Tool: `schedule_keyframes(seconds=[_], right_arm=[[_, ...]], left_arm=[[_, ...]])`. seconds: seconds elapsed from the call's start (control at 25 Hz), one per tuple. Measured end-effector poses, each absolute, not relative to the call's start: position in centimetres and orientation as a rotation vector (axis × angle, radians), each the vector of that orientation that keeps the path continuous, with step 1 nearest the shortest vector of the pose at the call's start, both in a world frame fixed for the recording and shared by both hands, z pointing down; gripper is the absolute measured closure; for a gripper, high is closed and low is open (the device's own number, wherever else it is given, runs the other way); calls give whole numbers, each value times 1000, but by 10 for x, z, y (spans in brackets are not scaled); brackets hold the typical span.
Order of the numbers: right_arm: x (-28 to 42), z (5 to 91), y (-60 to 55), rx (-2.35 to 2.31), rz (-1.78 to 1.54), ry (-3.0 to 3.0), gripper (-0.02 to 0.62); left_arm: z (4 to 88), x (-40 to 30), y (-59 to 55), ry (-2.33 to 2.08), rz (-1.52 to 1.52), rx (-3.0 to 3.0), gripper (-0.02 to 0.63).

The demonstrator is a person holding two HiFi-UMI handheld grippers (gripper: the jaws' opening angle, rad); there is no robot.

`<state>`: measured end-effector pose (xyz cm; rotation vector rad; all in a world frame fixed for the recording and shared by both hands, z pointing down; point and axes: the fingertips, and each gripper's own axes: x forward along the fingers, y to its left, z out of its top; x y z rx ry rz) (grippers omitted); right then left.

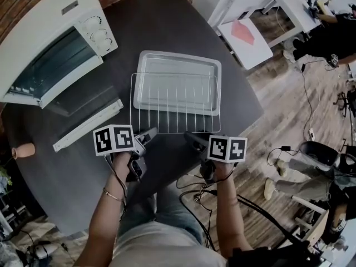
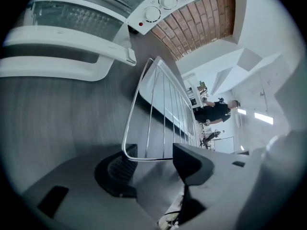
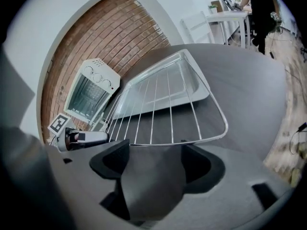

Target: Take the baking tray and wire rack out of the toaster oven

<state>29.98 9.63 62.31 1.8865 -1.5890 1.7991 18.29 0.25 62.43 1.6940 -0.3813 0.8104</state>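
Note:
The metal baking tray [image 1: 178,79] lies on the dark table [image 1: 67,177], in front of the white toaster oven [image 1: 53,43], whose door [image 1: 83,99] hangs open. The wire rack [image 1: 175,115] rests over the tray's near half and reaches toward me. My left gripper [image 1: 146,138] is open at the rack's near left corner [image 2: 125,150]. My right gripper [image 1: 193,141] is open at the near edge, right of middle. In the left gripper view the rack [image 2: 163,114] ends just before the open jaws [image 2: 153,169]. The right gripper view shows its edge [image 3: 168,142] just beyond the open jaws [image 3: 156,164], untouched.
A small pinkish cup [image 1: 23,150] stands at the table's left edge. The oven door's handle [image 1: 88,125] juts out left of my left gripper. Cables [image 1: 278,149] trail over the wooden floor on the right. A white desk [image 1: 256,21] and a seated person [image 1: 328,38] are beyond.

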Motion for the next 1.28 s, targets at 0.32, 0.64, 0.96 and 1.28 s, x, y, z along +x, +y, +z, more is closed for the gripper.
schedule_keyframes(seconds=[0.32,0.64,0.96,1.28], right_arm=[[290,623,126,1977,1782,-1509,253],[284,618,139,2074,1752,-1501,253],[271,618,148,2134,1738,-1484,255],[261,605,135,2190,1641,-1502,272]], left_arm=[[623,146,16,-391,832,1693,377],[625,122,46,-264,956,1644,371],[630,94,61,-252,972,1642,371],[614,82,31,-343,871,1758,371]])
